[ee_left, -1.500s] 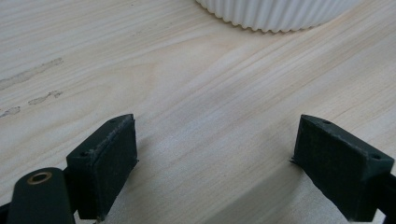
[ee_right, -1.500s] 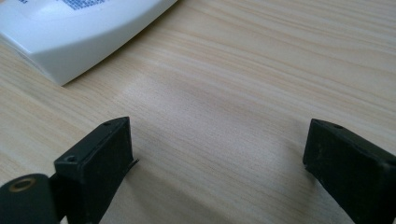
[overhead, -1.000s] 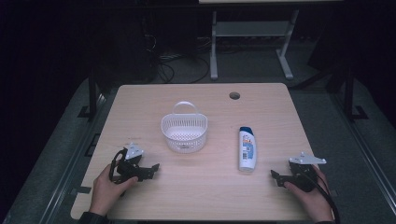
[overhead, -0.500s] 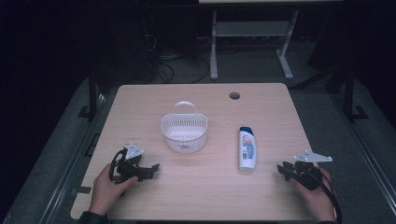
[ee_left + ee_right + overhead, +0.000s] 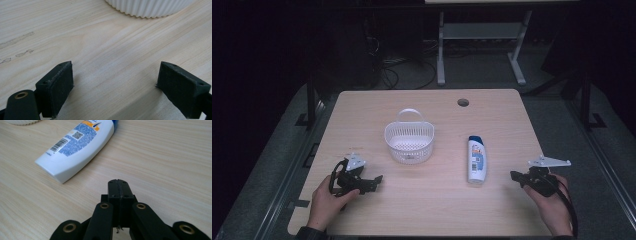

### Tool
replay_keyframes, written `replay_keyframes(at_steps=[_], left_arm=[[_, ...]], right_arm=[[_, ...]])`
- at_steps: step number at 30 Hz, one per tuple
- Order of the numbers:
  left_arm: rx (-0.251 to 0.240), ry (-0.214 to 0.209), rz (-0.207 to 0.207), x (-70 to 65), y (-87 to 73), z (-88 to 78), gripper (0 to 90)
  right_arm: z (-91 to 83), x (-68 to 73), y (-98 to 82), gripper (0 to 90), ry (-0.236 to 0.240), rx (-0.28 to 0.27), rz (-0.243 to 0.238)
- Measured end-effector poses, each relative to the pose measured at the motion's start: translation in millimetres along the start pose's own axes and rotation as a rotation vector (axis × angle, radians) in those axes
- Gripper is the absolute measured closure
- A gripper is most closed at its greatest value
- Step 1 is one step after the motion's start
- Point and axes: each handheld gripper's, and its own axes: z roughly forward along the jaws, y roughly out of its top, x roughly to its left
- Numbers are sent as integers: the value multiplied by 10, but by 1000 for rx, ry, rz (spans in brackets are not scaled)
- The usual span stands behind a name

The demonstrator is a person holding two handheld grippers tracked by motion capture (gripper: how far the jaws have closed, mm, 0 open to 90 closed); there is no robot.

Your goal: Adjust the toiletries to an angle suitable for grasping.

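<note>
A white shampoo bottle (image 5: 476,160) with a blue cap lies flat on the wooden table (image 5: 427,210), right of centre; its base end (image 5: 72,147) lies close ahead of my right gripper. A white ribbed basket (image 5: 409,141) with a hoop handle stands left of the bottle. My right gripper (image 5: 515,175) hovers near the table's right front edge; its jaws have just been closing and now meet pad to pad (image 5: 119,190) with nothing between them. My left gripper (image 5: 377,181) rests at the front left, open and empty, pads (image 5: 56,87) wide apart, with the basket's wall (image 5: 150,8) ahead.
A round cable hole (image 5: 463,102) sits near the table's far edge. Beyond the table stand a dark floor, cables and a white frame (image 5: 482,45). Bare wood lies between the two grippers along the front.
My right gripper's jaws went from open to shut and the hand rose slightly off the table. The left hand, the bottle and the basket stayed put.
</note>
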Motion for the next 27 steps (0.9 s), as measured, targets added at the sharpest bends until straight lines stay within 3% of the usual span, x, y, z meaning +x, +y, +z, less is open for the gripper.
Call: replay_keyframes(at_steps=[13,27], left_arm=[[-2,0,-3,-1,0,1,126],[2,-1,1,0,1,-2,126]], right_arm=[[63,-37,197,897,11,-22,-4],[284,-80,475,897,20,-8,-2]])
